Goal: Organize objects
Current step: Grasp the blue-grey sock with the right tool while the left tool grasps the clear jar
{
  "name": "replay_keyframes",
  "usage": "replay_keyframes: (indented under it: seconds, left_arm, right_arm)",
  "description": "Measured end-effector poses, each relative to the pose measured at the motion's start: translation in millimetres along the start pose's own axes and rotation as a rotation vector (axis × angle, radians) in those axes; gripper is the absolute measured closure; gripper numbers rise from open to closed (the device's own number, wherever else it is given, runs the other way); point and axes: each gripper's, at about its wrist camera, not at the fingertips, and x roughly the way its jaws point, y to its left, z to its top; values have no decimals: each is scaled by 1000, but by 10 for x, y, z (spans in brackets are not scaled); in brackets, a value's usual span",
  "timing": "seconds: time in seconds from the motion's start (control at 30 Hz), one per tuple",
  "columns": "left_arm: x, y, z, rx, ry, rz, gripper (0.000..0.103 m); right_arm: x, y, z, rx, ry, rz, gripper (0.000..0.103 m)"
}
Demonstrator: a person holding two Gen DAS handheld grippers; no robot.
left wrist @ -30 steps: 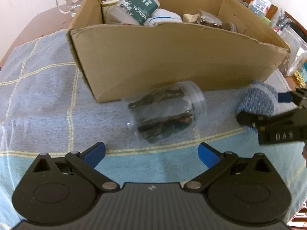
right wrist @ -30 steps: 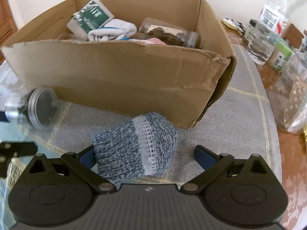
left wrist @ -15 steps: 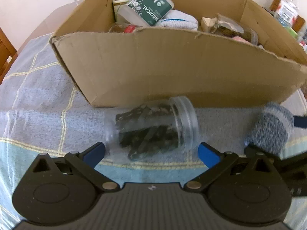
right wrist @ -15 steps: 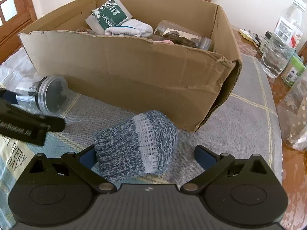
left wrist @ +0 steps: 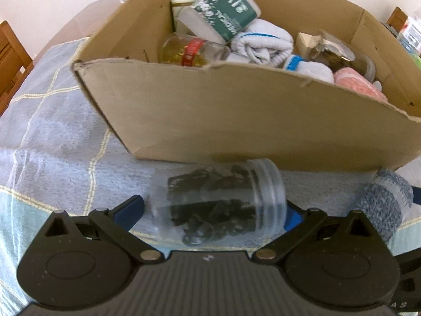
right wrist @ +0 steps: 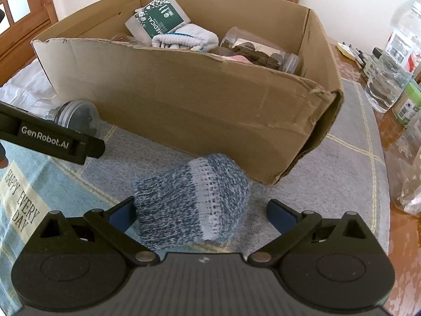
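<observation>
We have the left gripper jaws spread around the clear plastic jar of dark clips, lying on its side on the bench by the cardboard box; rigid, slick, rolls, so grip mid-body. Right gripper jaws spread around the soft blue knit sock roll

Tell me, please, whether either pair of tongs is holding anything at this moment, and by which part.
Nothing is held. The left tongs stand open around the lying jar; the right tongs stand open around the rolled sock.
</observation>
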Motion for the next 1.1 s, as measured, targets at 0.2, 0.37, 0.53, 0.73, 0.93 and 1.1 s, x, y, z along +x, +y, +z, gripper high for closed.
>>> replay_keyframes:
  seconds: [0.2,0.37,0.53,0.73,0.93,1.1]
  left_arm:
    - [34,63,25,-13,-13,14,2]
    - [35,35,77,-7,-23,12,8]
    - [43,-6,118,-1,-32,13,16]
    - [39,-44,159,24,-35,-2,24]
    - [60,-57,268,57,-28,-19,28]
    - [-93,-60,140,126,-27,-44,28]
  right_arm:
    - [10,102,41,-27,23,17,0]
    - [27,80,82,-35,36,23,0]
    - [27,64,96,-31,47,17,0]
    - [-34,52,67,-21,56,10,8]
    - [-106,-27,69,-10,65,10,24]
    - [-147,-120,83,-22,82,23,27]
